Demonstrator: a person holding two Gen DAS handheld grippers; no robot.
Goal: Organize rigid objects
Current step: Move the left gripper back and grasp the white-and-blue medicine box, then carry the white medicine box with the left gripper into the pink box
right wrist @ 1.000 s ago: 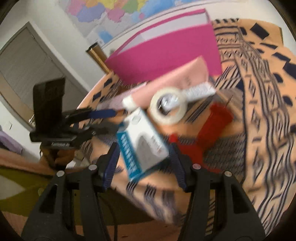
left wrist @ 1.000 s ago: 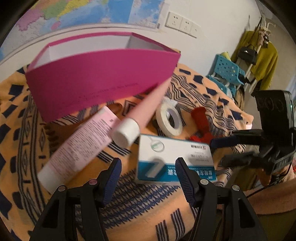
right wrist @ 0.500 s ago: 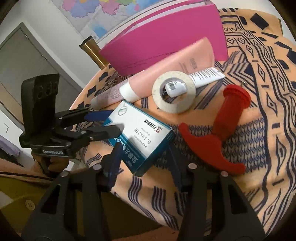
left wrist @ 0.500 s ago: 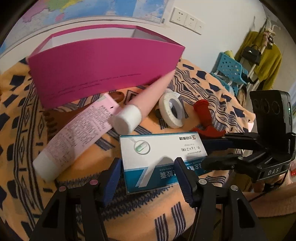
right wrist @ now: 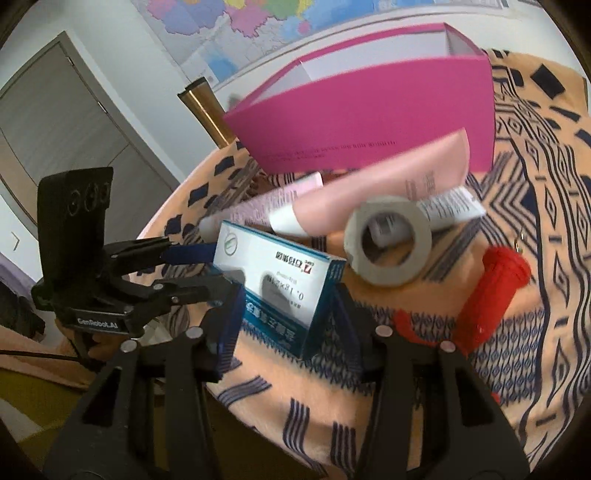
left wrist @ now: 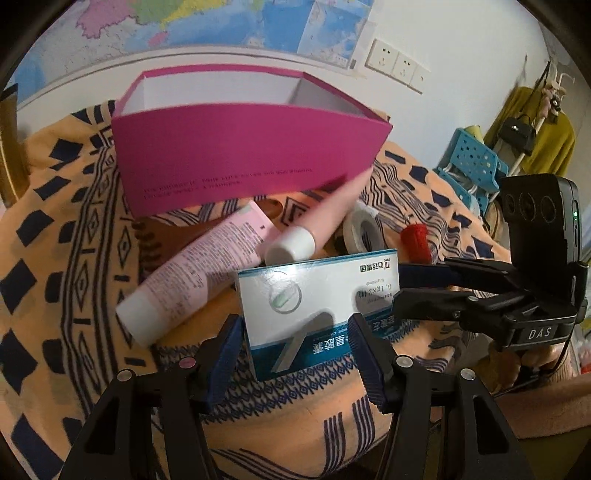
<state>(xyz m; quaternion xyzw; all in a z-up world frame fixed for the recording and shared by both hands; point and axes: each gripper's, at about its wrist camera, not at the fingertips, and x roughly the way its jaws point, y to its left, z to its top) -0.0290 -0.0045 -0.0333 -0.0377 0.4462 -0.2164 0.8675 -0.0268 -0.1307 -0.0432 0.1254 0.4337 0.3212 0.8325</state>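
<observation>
Looking at a round table under an orange blanket with navy zigzags [left wrist: 55, 258], soft and a bit fuzzy, with a wall map [left wrist: 221, 22] hanging behind it.

Seeing the blue-and-white medicine carton [left wrist: 317, 295] right at the near edge, tipped up on one long side rather than lying flat. Glossy cardboard, sharp corners, teal band along the bottom.

Watching the left gripper [left wrist: 295, 350] straddling it, ribbed blue pads spread about carton-wide and sitting right against its lower corners. Same story with the right gripper [right wrist: 286, 314], coming in from the opposite side. Honestly not managing to tell whether either pair is actually pinching or just resting against the card.

Getting different extras from each camera:
- Left wrist only: wall sockets [left wrist: 395, 66], a perforated blue plastic chair [left wrist: 472, 162], a mustard coat [left wrist: 546, 136] on a rack.
- Right wrist only: a grey door [right wrist: 55, 129], a brass-coloured metal tumbler [right wrist: 203, 107], and the whole length of the red plastic handle thing [right wrist: 491, 291], barely peeking out in the other view.

Spotting in both: the open magenta card box [left wrist: 251, 155] standing at the back with white inside walls, a pale pink squeeze tube [left wrist: 192, 280] lying flat, a salmon tube [left wrist: 332, 210] leaning on the magenta wall, and a matte white tape roll [right wrist: 388, 245] propped up just past the carton.
</observation>
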